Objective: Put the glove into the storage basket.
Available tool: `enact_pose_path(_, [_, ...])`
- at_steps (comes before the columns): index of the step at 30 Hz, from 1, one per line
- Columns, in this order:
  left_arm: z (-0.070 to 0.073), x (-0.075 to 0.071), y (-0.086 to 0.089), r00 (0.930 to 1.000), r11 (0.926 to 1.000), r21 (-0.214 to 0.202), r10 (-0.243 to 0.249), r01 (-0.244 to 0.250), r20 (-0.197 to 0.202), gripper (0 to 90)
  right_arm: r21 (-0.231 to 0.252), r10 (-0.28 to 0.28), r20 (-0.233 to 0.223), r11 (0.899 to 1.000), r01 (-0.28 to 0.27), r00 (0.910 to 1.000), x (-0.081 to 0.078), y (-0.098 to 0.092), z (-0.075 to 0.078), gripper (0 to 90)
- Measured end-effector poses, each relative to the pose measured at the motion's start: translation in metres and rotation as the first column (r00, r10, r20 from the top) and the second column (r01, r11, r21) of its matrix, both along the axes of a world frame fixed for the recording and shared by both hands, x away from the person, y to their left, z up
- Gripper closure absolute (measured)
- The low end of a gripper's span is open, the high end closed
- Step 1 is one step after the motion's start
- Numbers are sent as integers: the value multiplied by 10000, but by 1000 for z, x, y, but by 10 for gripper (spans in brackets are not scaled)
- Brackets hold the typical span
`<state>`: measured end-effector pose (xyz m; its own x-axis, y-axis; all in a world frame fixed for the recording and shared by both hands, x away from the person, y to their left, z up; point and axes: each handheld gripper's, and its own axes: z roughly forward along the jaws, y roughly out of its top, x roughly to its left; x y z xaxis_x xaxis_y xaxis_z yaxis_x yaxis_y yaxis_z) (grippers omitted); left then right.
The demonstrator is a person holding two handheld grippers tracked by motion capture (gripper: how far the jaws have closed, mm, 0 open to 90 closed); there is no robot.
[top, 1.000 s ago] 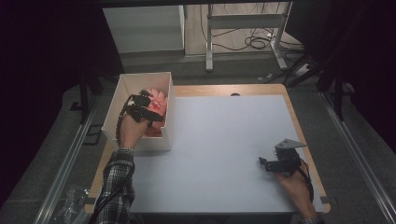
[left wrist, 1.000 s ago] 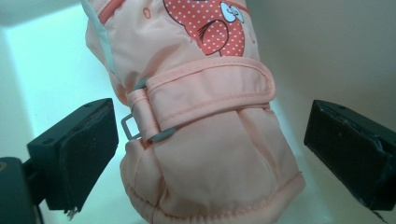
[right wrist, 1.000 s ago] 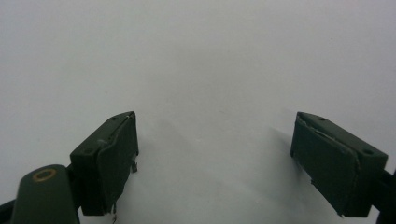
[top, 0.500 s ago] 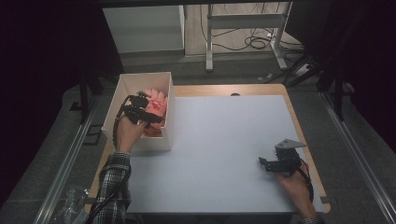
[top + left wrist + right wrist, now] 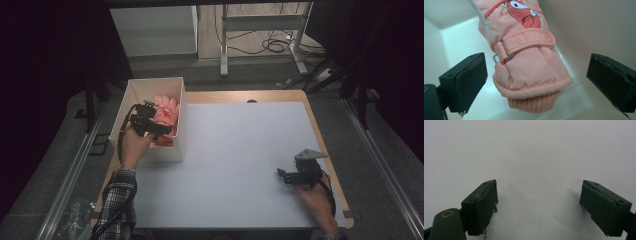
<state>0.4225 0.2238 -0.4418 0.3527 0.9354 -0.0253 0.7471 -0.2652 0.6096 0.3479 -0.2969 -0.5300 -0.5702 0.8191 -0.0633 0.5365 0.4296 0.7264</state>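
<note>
Since the earlier frame the left gripper (image 5: 159, 126) has drawn slightly back toward the near end of the white box (image 5: 176, 150), while the right gripper (image 5: 284, 175) has stayed put on the white table (image 5: 240, 150). The box stands at the table's left edge. Inside it lies a peach-pink ski glove (image 5: 524, 57), knit cuff toward the left gripper's wide jaws, untouched. The right gripper's jaws gape wide, empty.

Lab: test table (image 5: 240, 165), floor cables (image 5: 272, 45), metal frame (image 5: 260, 22).
</note>
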Motion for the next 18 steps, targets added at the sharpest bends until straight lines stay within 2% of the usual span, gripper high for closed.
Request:
enact_pose_path(5, [2, -8, 2, 9994, 9998, -167, -62, 68, 326, 34, -6, -3, 8, 10000, 3, 10000, 0, 0, 0, 152])
enact_pose_path(15, [2, -20, 7, 9974, 9989, -449, -109, 141, 714, 34, -33, -7, 34, 10000, 7, 10000, 0, 0, 0, 151])
enact_pose_path(18, [2, -25, 8, 9958, 9977, -648, -144, 203, 901, 34, -39, -6, 42, 10000, 6, 10000, 0, 0, 0, 151])
